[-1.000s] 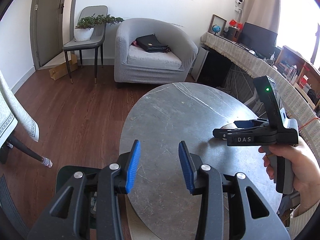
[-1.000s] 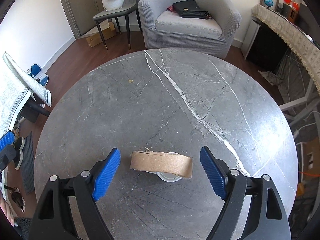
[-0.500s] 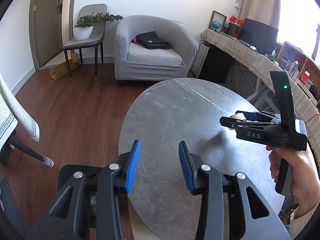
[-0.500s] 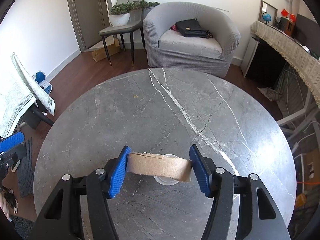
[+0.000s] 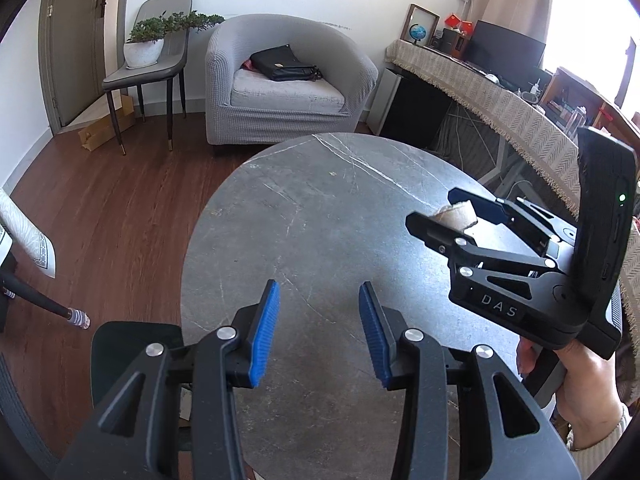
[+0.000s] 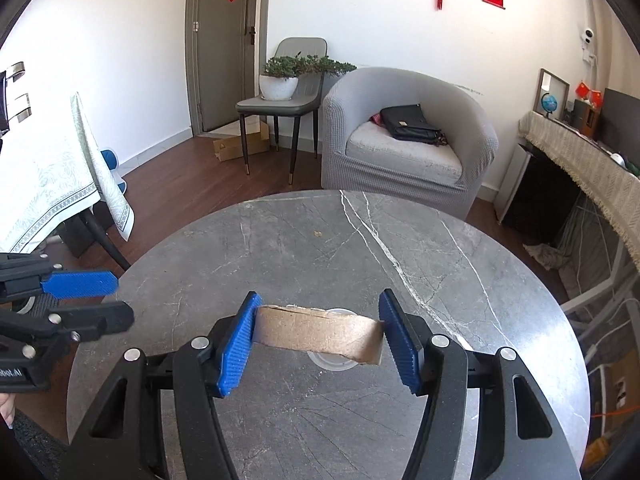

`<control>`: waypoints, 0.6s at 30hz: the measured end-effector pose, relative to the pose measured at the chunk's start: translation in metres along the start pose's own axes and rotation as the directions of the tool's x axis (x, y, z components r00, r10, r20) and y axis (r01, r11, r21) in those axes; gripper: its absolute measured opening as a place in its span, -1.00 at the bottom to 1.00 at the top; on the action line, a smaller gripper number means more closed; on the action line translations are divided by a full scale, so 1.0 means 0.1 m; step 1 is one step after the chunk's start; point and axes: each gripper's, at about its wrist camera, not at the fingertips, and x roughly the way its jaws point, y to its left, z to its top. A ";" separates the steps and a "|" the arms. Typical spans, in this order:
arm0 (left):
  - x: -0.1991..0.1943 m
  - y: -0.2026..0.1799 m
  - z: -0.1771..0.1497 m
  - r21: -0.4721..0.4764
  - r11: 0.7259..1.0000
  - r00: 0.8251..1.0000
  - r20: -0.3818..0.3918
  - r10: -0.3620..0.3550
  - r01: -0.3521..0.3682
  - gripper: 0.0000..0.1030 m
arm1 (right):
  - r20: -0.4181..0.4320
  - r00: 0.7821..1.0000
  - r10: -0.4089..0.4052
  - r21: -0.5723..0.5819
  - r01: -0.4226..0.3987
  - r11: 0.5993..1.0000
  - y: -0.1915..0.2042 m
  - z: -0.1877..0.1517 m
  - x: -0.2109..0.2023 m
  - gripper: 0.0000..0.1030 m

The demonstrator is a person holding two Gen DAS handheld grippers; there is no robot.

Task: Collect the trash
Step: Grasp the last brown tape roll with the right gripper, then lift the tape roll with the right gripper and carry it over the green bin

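Pinching cardboard ring, right gripper newly clamped, lifted off table, lower centre; left gripper spread, empty; bin next.

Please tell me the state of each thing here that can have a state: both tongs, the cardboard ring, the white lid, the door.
Right tongs: shut on the cardboard ring.
Left tongs: open, nothing between them.
Cardboard ring: clamped at both ends, lifted above the table.
White lid: lying flat on the table, partly hidden by the ring.
Door: closed.
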 end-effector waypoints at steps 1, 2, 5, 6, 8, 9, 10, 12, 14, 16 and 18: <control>0.03 -0.04 -0.01 0.010 1.000 1.000 -0.007 -0.001 0.001 -0.14 | 0.016 1.000 0.003 -0.005 -0.003 1.000 0.01 0.01 -0.03 0.19; 0.05 -0.07 -0.02 0.015 1.000 1.000 -0.015 -0.006 0.006 -0.14 | 0.048 0.999 0.000 -0.012 0.001 1.000 0.02 0.01 -0.07 0.19; 0.11 -0.15 -0.02 0.013 0.999 0.999 -0.029 -0.045 0.045 -0.12 | 0.087 0.996 0.034 -0.007 -0.033 0.999 0.02 0.02 -0.16 0.19; 0.12 -0.17 -0.02 0.013 0.998 0.998 -0.030 -0.058 0.058 -0.09 | 0.094 0.994 0.047 0.005 -0.048 0.999 0.02 0.02 -0.18 0.19; 0.15 -0.22 -0.02 0.010 0.997 0.996 -0.035 -0.080 0.080 -0.07 | 0.116 0.991 0.066 0.042 -0.071 0.997 -0.03 0.01 -0.21 0.19; 0.17 -0.23 -0.02 0.008 0.996 0.995 -0.040 -0.087 0.087 -0.07 | 0.126 0.990 0.059 0.040 -0.064 0.997 -0.01 0.01 -0.23 0.19; 0.19 -0.25 -0.02 0.006 0.996 0.995 -0.044 -0.091 0.092 -0.07 | 0.154 0.985 0.079 0.055 -0.089 0.995 -0.03 0.01 -0.27 0.19; 0.22 -0.28 -0.03 0.007 0.995 0.994 -0.053 -0.098 0.099 -0.07 | 0.199 0.976 0.084 0.089 -0.104 0.991 -0.07 0.02 -0.36 0.19; 0.23 -0.34 -0.04 0.013 0.995 0.993 -0.052 -0.103 0.103 -0.07 | 0.236 0.967 0.098 0.086 -0.121 0.989 -0.06 0.03 -0.44 0.19; 0.24 -0.39 -0.05 0.017 0.994 0.993 -0.049 -0.111 0.112 -0.07 | 0.264 0.959 0.108 0.091 -0.136 0.986 -0.09 0.05 -0.51 0.19; 0.24 -0.41 -0.05 0.019 0.993 0.992 -0.050 -0.116 0.117 -0.07 | 0.277 0.953 0.120 0.107 -0.155 0.982 -0.12 0.06 -0.56 0.19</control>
